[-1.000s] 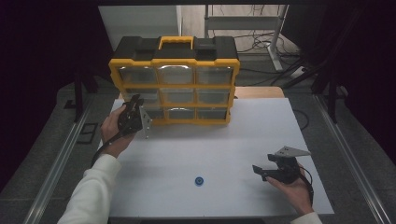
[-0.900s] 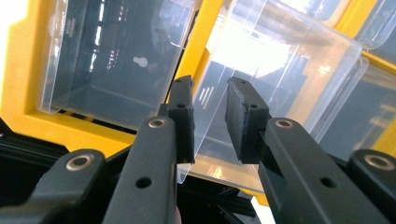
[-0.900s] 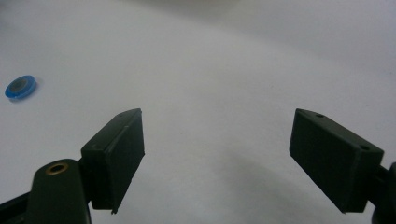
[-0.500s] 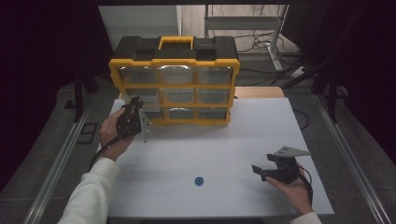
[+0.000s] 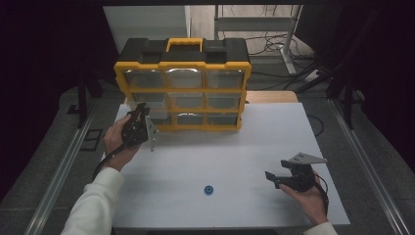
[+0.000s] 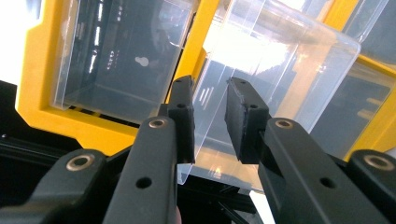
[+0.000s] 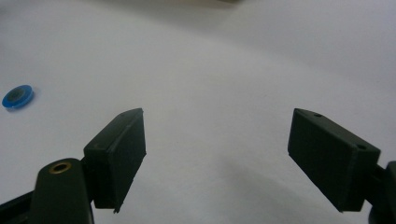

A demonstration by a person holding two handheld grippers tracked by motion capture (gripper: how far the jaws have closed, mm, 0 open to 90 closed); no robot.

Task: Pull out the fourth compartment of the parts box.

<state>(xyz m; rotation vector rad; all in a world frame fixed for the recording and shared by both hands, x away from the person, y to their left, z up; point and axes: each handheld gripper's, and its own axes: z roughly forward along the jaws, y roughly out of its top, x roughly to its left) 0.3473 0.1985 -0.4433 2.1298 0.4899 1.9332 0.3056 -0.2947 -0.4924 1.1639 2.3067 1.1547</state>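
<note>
A: Entry. Left hand-held gripper (image 5: 142,128) is at the lower left corner of the yellow organizer (image 5: 182,84), which stands upright at the back of the white tabletop (image 5: 244,147). In the left gripper view its jaws are narrow, with the front lip of a clear drawer (image 6: 261,84) between the pads. That drawer sits partly out of its slot and tilted.

B: Firm grip or just contact?

A: Cannot tell for certain. The left pad (image 6: 183,112) looks flush against the plastic; the right pad may stand just off it. I judge it a light pinch.

B: Right side?

A: Right hand-held gripper (image 5: 284,178) rests low over the tabletop, well apart from the organizer, jaws wide and empty. A small blue disc (image 5: 209,189) lies on the tabletop between the two hands, nearer the front edge.

B: Risks from here?

A: Three, in my judgement. The lip is thin and smooth, so the pads could slide off during a pull. A skewed pull could jam the tilted drawer in its slot. Nothing braces the organizer, so a hard tug could drag or tip it forward.
</note>
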